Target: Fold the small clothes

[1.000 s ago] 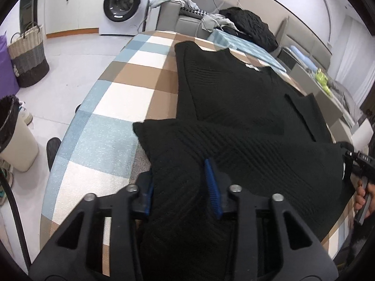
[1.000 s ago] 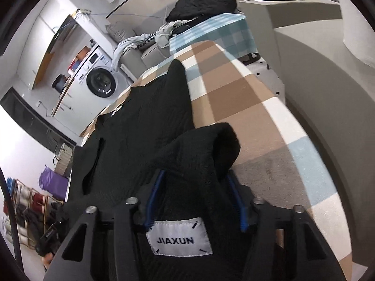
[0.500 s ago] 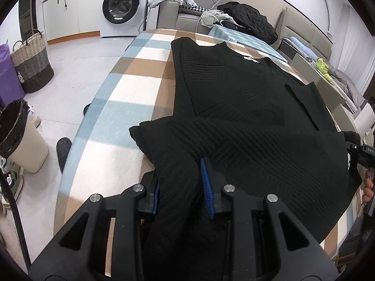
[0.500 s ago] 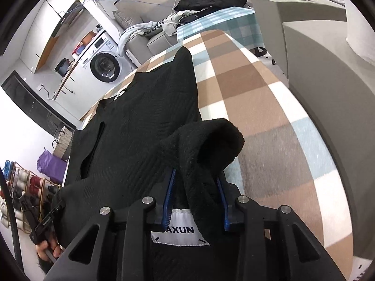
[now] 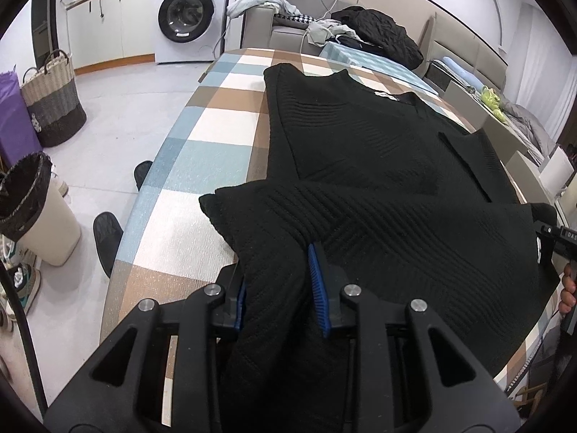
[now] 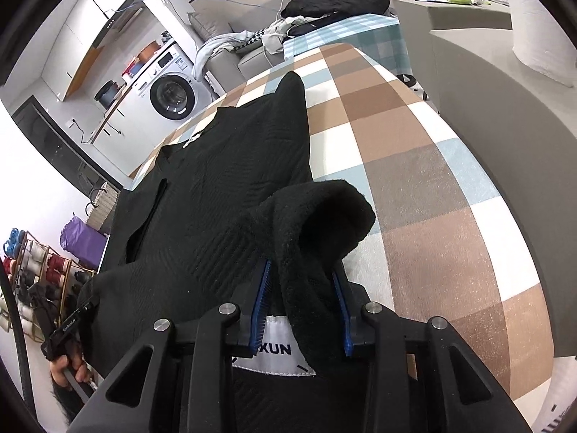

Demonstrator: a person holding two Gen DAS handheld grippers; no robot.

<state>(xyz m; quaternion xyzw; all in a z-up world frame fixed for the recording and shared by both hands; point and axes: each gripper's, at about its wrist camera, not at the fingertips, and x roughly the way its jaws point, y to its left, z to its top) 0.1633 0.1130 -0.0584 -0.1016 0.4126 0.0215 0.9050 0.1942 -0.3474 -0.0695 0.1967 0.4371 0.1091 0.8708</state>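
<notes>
A black ribbed knit garment (image 5: 360,151) lies spread on a table with a checked cloth (image 5: 202,166). Its near hem is folded up and over toward the far end. My left gripper (image 5: 279,288) is shut on the left corner of that lifted hem. My right gripper (image 6: 301,306) is shut on the right corner (image 6: 317,216), where a white brand label (image 6: 277,357) shows between the blue pads. The garment (image 6: 230,166) also fills the middle of the right wrist view. Each gripper appears at the edge of the other's view.
A bin (image 5: 32,209) and a woven basket (image 5: 54,108) stand on the floor to the left. A washing machine (image 5: 187,11) and a sofa with piled clothes (image 5: 375,32) are beyond the table. A grey counter (image 6: 505,72) runs along the table's right.
Both grippers have closed from wide open onto the folded hem corners and pulled back slightly. The garment's fold has stayed roughly where it was.
</notes>
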